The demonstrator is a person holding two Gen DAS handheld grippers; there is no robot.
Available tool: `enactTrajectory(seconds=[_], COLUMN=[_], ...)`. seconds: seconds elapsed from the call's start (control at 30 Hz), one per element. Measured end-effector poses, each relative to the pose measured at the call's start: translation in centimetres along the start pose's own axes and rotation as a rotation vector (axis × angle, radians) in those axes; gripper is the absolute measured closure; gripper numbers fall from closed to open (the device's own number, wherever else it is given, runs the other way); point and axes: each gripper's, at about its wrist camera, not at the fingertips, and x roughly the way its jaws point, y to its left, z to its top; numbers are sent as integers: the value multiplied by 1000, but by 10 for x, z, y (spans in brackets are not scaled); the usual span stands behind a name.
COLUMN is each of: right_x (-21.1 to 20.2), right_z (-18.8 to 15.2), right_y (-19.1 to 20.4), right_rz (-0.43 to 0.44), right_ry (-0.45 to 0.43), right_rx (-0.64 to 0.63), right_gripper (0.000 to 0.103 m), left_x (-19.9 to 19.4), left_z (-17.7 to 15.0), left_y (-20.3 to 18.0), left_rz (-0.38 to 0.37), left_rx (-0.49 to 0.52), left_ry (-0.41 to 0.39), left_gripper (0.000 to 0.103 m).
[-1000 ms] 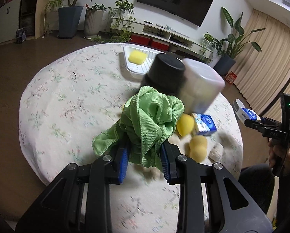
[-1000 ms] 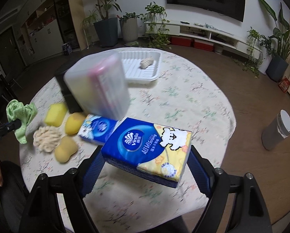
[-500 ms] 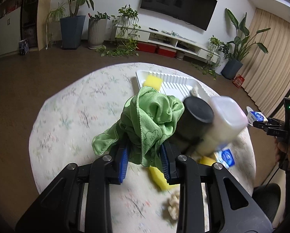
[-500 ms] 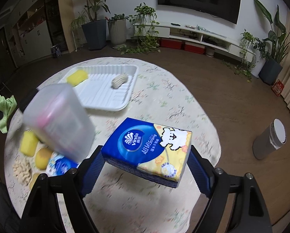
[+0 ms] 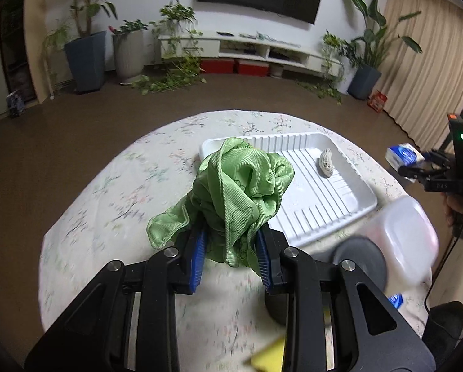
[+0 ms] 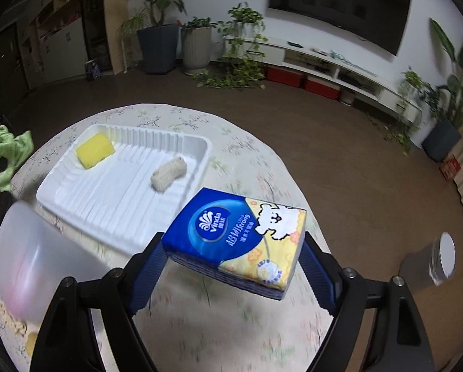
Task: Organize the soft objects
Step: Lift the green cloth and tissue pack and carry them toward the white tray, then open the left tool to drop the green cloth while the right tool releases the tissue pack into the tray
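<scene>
The left gripper [image 5: 231, 255] has its jaws drawn narrow on a bunched green microfibre cloth [image 5: 240, 192], which stands up out of the jaws and spills over to their left. The right gripper [image 6: 231, 266] has its jaws set wide, clamped on the two short ends of a blue and yellow tissue pack [image 6: 237, 241] that lies flat between them.

Both loads hang above the counter [image 5: 113, 186], and the white ribbed tray [image 6: 122, 204] lies just ahead of each pair of jaws. It already holds a yellow sponge [image 6: 95, 153] in its far corner and a pale loofah piece [image 6: 167, 173] near its middle. The step in hand looks like carrying both soft things over to the tray.

To do it well, bring each load fully over the tray's bare ribbed floor before letting go. The tissue pack wants the empty stretch ahead of the right jaws, kept level so it lands flat. The cloth trails a loose corner; lower it until the bulk rests inside the rim, or the corner may drape over the edge.

A translucent plastic container [image 5: 402, 238] and a dark round lid [image 5: 360, 260] stand just right of the left jaws; keep clear of them.
</scene>
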Motion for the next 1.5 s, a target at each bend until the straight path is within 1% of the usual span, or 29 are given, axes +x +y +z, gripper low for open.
enactTrajectory(seconds=[0.13,0.27,0.37,0.57,0.77,1.1,1.13,1.2,1.27,1.3,1.33,1.37,1.4,1.43,1.5], right_x=[25,49,61,76,92,118,121,124,124,123,123,123,123,123,123], right_z=[22,42,54,73,77,71,69,66,66,66,66,65,65,64,64], right_y=[11,27,41,65,85,103,104,106,104,104,105,106,107,108,107], right_rz=[17,57,81,141,191,213,212,201,205,205,203,196,192,188,181], right_ry=[15,25,27,28,40,83,88,85,78,77,77,76,75,74,69], right_rx=[-54,-103,-140,-209,-264,-318,-324,-338,-329,-327,-330,-340,-346,-352,-353], right_gripper=[18,18,18,18,18,18,18,18,18,18,18,18,18,18,17], left_x=[29,49,65,84,95,109,109,108,109,110,111,112,112,112,114], left_z=[17,29,34,39,40,39,38,39,39,39,39,39,38,37,38], left_y=[-3,-10,-17,-20,-24,-26,-26,-25,-23,-21,-20,-20,-20,-19,-21], left_rz=[-27,-45,-63,-85,-92,-88,-85,-82,-82,-81,-78,-75,-72,-69,-62], left_rx=[29,65,101,134,171,184,183,179,166,152,145,143,142,142,146], left_ry=[26,54,81,115,140,165,166,159,154,158,156,156,157,156,151], left_gripper=[76,76,76,76,76,75,73,73,70,63,60,59,55,47,41])
